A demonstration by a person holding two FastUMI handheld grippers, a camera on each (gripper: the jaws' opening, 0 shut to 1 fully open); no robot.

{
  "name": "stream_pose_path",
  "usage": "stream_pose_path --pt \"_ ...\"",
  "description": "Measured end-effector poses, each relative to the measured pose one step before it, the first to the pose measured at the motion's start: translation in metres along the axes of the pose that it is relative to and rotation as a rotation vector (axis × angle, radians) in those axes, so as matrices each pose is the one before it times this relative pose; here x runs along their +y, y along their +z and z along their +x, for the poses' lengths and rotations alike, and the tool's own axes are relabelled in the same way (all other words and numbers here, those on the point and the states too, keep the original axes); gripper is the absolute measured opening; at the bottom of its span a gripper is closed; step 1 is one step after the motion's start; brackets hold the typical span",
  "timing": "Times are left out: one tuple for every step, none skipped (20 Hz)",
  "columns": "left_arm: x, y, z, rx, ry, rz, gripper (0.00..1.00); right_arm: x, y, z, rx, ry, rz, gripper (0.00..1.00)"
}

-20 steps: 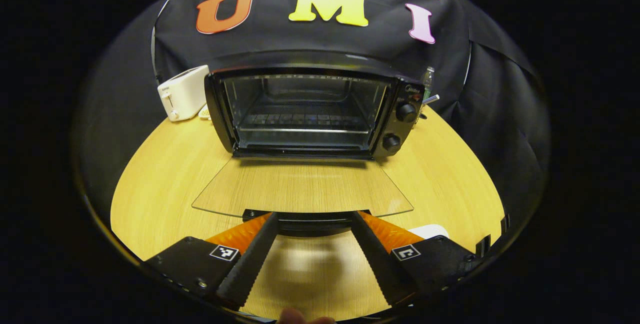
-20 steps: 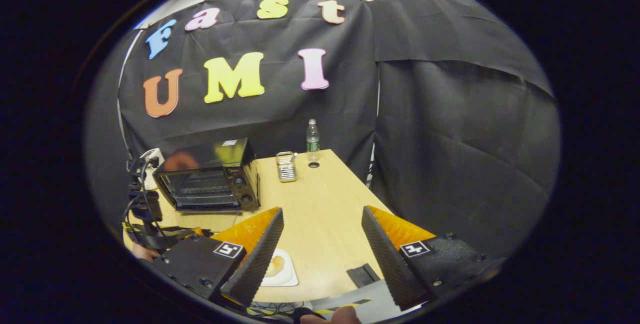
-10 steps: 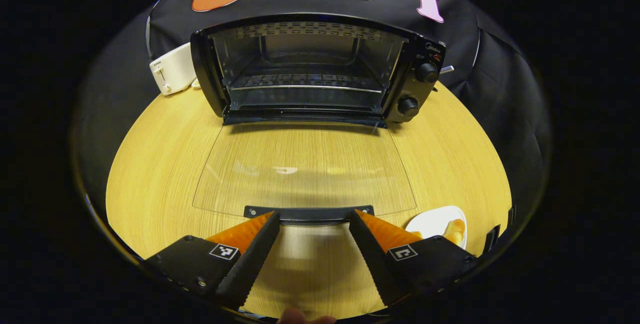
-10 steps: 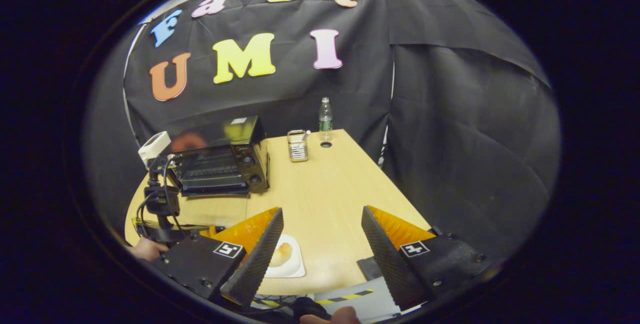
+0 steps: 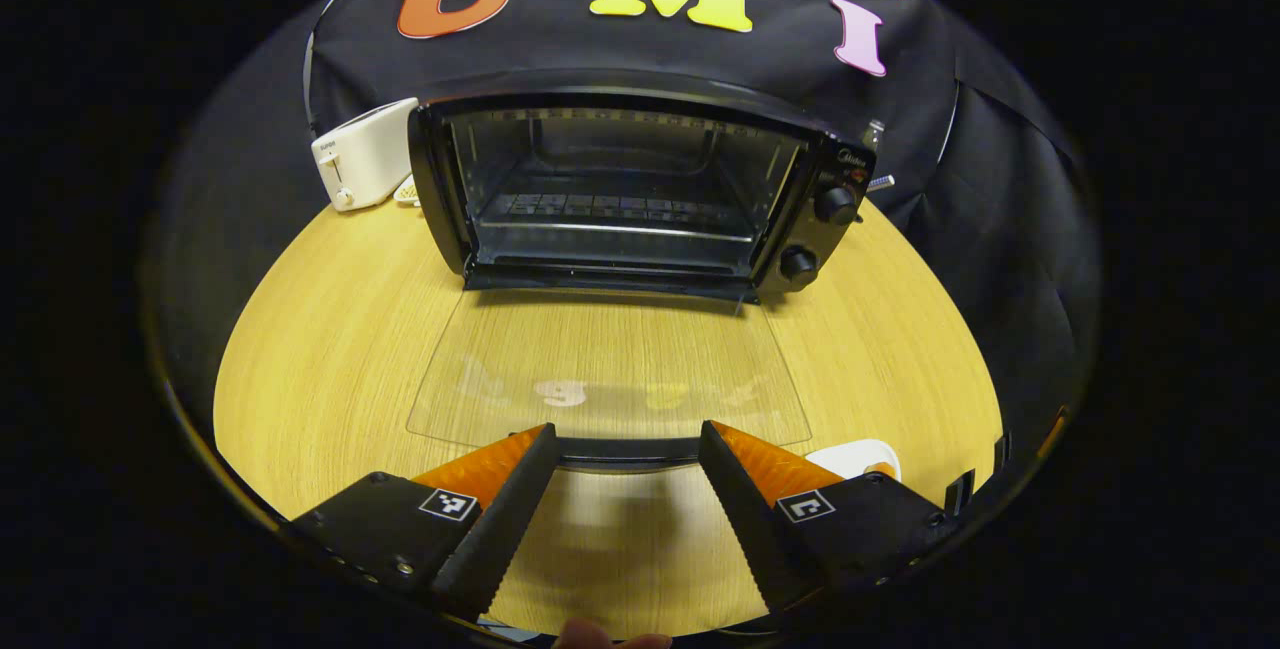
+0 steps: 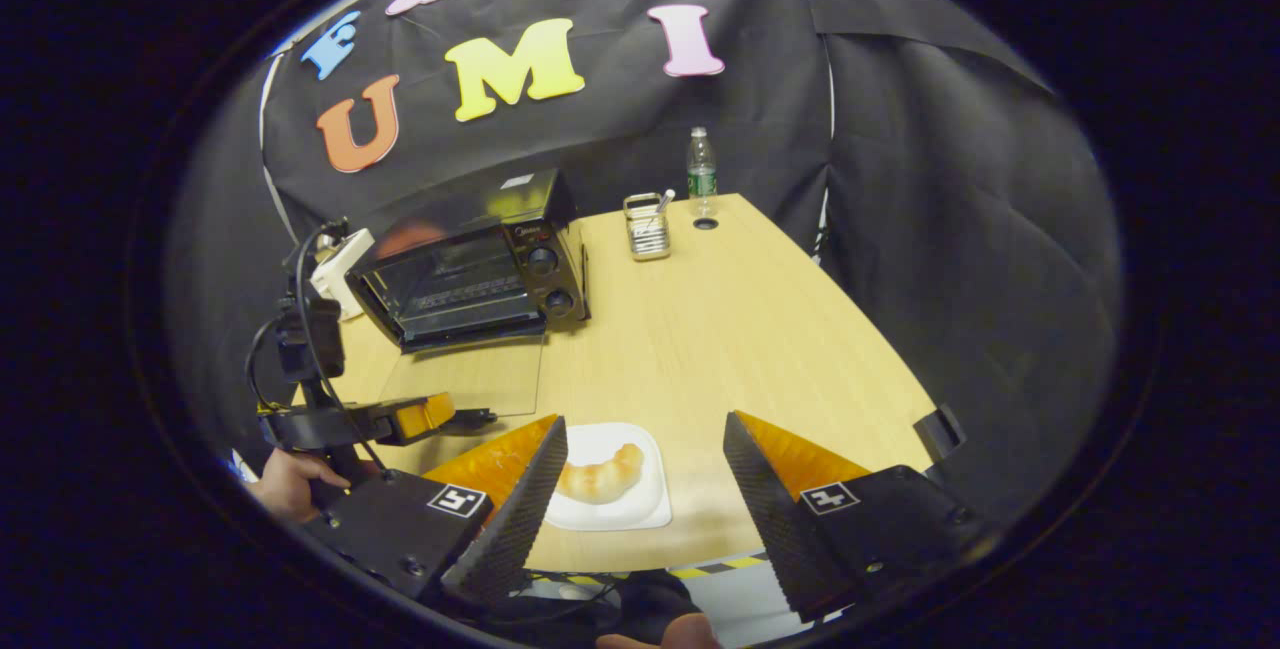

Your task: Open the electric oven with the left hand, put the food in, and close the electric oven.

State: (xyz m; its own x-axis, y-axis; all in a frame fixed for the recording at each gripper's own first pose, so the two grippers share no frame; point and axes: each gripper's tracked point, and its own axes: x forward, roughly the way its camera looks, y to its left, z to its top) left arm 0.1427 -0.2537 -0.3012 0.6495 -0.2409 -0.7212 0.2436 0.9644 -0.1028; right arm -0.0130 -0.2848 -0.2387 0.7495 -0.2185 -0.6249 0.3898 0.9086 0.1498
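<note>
Oven (image 5: pixel 620 199) is standing at twelve o'clock in the left gripper view, on the wooden surface (image 5: pixel 320 349), its glass door (image 5: pixel 610 374) lying folded down flat toward the camera and the wire rack (image 5: pixel 615 219) showing inside. The left tongs (image 5: pixel 625 444) are spreading wide, their tips sitting at either end of the door handle (image 5: pixel 628 451) without pressing on it. A white toaster (image 5: pixel 365 167) is sitting at ten o'clock of the oven. In the right gripper view, the right tongs (image 6: pixel 645 439) are hanging wide apart above a white plate (image 6: pixel 610 479) that is carrying a croissant (image 6: pixel 600 478), close to the near edge of the surface. The oven is standing at ten o'clock from the plate. A water bottle (image 6: pixel 702 167) and a small holder (image 6: pixel 647 225) are waiting at the far edge.
</note>
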Motion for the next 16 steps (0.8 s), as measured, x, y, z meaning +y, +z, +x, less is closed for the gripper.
stream_pose_path --pt "0.00085 0.00677 -0.00910 -0.02190 0.00012 0.00537 0.93 0.00244 -0.00488 0.00614 0.01673 0.01290 0.01605 1.00" --pt "0.00022 0.00711 -0.00972 -0.02201 -0.00175 0.00581 0.93 0.00349 -0.00739 0.00602 0.01790 0.01190 0.01229 1.00" --pt "-0.00018 0.00630 -0.00908 -0.02308 -0.00388 0.00527 0.93 0.00157 -0.00642 0.00669 0.01699 0.00541 -0.00018 0.96" --pt "0.00057 0.00760 -0.01115 -0.02714 -0.00419 0.00523 0.93 0.00100 -0.00736 0.00879 0.01549 0.00350 -0.00786 0.96" --pt "0.00171 0.01046 -0.01178 -0.03441 0.00357 0.00784 0.93 0.00140 -0.00624 0.00800 0.01719 0.00946 -0.00467 0.95" --pt "0.00330 0.01063 -0.01160 -0.03492 0.00488 0.01157 0.93 0.00245 -0.00648 0.00842 0.02018 0.01660 0.00388 0.95" --pt "0.00389 0.01050 -0.01112 -0.03226 0.00686 0.01314 0.93 0.00145 -0.00632 0.00863 0.02271 0.01277 0.01412 0.94" --pt "0.00290 0.01195 -0.00950 -0.02931 0.00722 0.01198 0.93 -0.00003 -0.00864 0.00898 0.02423 0.00720 0.01890 0.94" --pt "0.00228 0.00968 -0.00486 -0.02410 0.00791 0.00912 0.93 0.00096 -0.00649 0.01007 0.02898 0.00722 0.01999 0.92" --pt "0.00314 0.00651 -0.00553 -0.01291 0.00635 0.00552 0.93 0.00087 -0.00575 0.00969 0.02670 0.01075 0.01794 0.90" --pt "0.00189 0.00430 -0.00460 -0.00712 0.00907 -0.00043 0.93 0.00111 -0.00546 0.00823 0.02482 0.00712 0.01284 0.90" --pt "0.00269 0.00332 -0.00270 -0.00057 0.01165 -0.00661 0.93 0.00139 -0.00430 0.00676 0.02152 0.00774 0.01003 0.89" --pt "0.00255 0.00275 -0.00254 0.00253 0.01226 -0.01439 0.93 0.00122 -0.00305 0.00608 0.02029 0.00841 0.00855 0.89" --pt "0.00321 0.00262 -0.00219 -0.00302 0.01657 -0.01797 0.93 0.00213 -0.00279 0.00571 0.01683 0.00746 0.00747 0.87" --pt "0.00209 0.00174 -0.00094 -0.00286 0.01097 -0.01642 0.93 0.00098 -0.00239 0.00440 0.01467 0.00386 -0.00147 0.85" --pt "0.00112 -0.00022 -0.00058 0.00413 0.00608 -0.00845 0.93 -0.00306 -0.00259 0.00424 0.01345 -0.00915 -0.00630 0.83"
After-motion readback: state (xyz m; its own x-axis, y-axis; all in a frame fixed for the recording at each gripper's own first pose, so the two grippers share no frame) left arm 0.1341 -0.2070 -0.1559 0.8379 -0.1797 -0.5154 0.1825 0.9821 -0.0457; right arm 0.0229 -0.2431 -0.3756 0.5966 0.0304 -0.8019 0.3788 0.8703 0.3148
